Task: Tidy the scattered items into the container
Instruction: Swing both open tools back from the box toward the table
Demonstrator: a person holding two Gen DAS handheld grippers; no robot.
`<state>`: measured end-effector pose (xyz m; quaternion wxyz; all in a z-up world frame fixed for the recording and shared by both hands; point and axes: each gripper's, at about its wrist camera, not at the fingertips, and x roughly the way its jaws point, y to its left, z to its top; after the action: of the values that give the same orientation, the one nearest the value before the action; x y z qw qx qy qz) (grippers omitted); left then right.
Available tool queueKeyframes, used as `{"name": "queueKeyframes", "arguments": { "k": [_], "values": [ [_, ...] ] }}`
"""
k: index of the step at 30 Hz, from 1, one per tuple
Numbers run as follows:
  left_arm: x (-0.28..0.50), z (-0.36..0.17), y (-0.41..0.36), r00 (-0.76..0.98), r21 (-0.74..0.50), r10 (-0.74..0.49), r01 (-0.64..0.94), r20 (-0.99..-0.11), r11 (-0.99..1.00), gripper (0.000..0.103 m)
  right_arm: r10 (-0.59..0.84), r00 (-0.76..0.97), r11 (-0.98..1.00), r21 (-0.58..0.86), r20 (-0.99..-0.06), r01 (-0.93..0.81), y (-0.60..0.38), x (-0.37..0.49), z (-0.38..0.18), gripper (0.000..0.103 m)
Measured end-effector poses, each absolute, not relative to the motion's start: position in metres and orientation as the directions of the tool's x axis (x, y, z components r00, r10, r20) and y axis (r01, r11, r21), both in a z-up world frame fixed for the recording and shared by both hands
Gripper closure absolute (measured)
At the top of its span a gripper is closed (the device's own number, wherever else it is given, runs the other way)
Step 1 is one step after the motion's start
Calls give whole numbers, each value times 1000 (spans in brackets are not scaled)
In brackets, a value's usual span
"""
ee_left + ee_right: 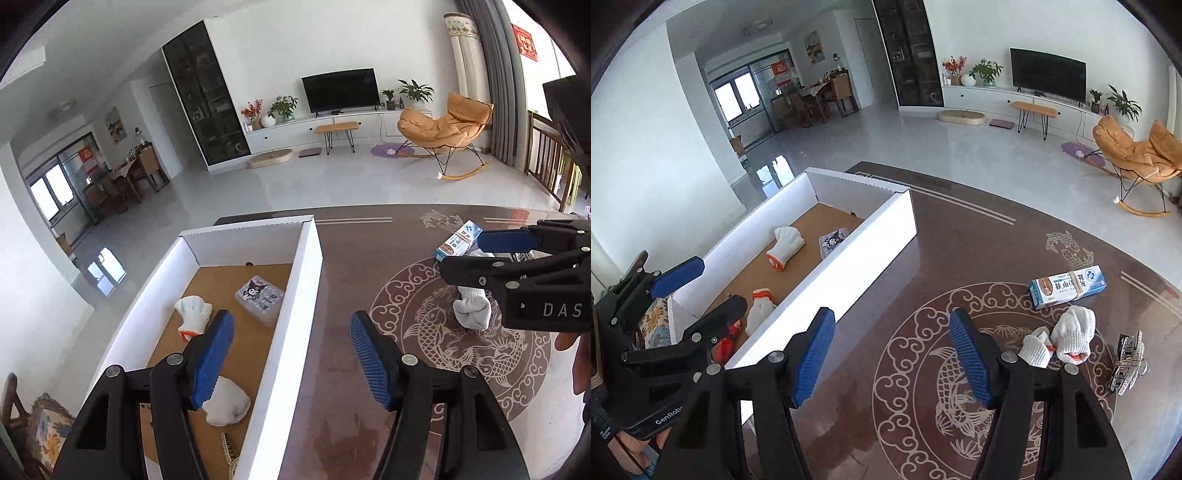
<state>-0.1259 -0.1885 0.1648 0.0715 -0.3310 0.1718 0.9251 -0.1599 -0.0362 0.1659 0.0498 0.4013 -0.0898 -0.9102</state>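
Note:
A white cardboard box (306, 295) with a brown floor stands at the table's left; it also shows in the right wrist view (849, 266). Inside lie white gloves (192, 314) (225, 402) (788, 242) and a clear cartoon case (260, 299). My left gripper (291, 362) is open, straddling the box's right wall; it shows in the right wrist view (701, 288). My right gripper (892, 358) is open and empty above the table; it shows in the left wrist view (491, 254). On the table lie two white gloves (1071, 334), a toothpaste box (1067, 286) and a rhinestone clip (1126, 365).
The dark table (923, 258) bears a koi pattern. Its far edge (369, 208) meets the living room floor. A red item (724, 347) lies at the box's near end behind the left gripper. A patterned cushion (48, 432) sits left of the box.

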Motion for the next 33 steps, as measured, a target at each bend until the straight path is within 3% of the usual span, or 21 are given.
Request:
{"name": "queueKeyframes", "arguments": {
  "k": [3,6,8,11,14,20,27,33],
  "values": [
    [-123,166,-157,-783,310,30,-281,-621,-908,35,-138,-694,-979,201,-706,-10,-3,-149,175,37],
    [-122,161,-129,-796,339,43,-306,-603,-890,22,-106,-697,-979,198,-710,-53,32,-139,175,37],
    [-120,155,-111,-802,359,54,-326,-596,-874,21,-83,-686,-976,197,-723,-90,59,-131,170,37],
    [-128,137,-87,-736,329,95,-410,-671,-851,16,-74,-621,-967,209,-780,-147,105,-120,151,37],
    [-147,106,-70,-575,197,167,-517,-801,-833,16,-30,-516,-944,195,-856,-268,159,-98,122,37],
    [-187,51,-35,-318,10,220,-589,-922,-808,16,-87,-378,-813,285,-922,-508,261,-28,53,37],
    [-207,16,11,-302,47,176,-607,-937,-794,16,-174,-324,-791,328,-930,-516,265,0,8,37],
    [-208,3,23,-297,-11,212,-559,-931,-829,16,-168,-267,-813,286,-949,-507,254,-3,-6,37]
  ]
}}
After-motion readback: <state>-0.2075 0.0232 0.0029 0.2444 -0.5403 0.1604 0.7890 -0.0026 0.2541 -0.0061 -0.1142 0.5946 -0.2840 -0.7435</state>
